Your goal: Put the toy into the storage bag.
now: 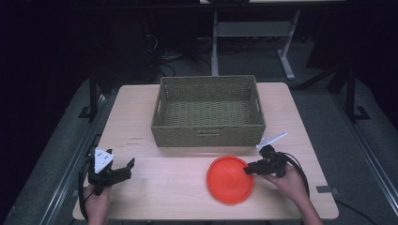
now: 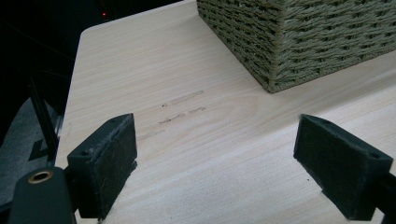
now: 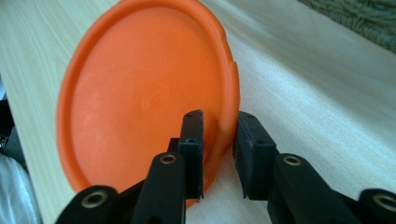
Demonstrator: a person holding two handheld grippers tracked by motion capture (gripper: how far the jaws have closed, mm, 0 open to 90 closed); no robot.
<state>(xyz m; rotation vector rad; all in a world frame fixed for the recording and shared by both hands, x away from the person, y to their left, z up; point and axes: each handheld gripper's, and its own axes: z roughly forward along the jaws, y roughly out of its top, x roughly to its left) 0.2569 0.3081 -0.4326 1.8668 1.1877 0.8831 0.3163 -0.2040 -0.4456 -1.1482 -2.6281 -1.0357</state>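
An orange plate (image 1: 230,179) lies on the wooden table (image 1: 164,187), near the front edge and right of centre. My right gripper (image 1: 247,169) reaches its right rim from the side. In the right gripper view the gripper (image 3: 219,140) straddles the orange plate (image 3: 140,102), one jaw inside the rim and one outside, shut on it. My left gripper (image 1: 127,169) rests near the front left corner, apart from the plate. In its own view the left gripper (image 2: 215,163) stands wide open over bare wood.
A woven green basket (image 1: 209,129) stands at the back middle of the table, and its corner (image 2: 317,42) shows ahead of the left gripper. Table legs and dark floor lie beyond the table. Faint pencil marks (image 2: 182,109) cross the wood at the left.
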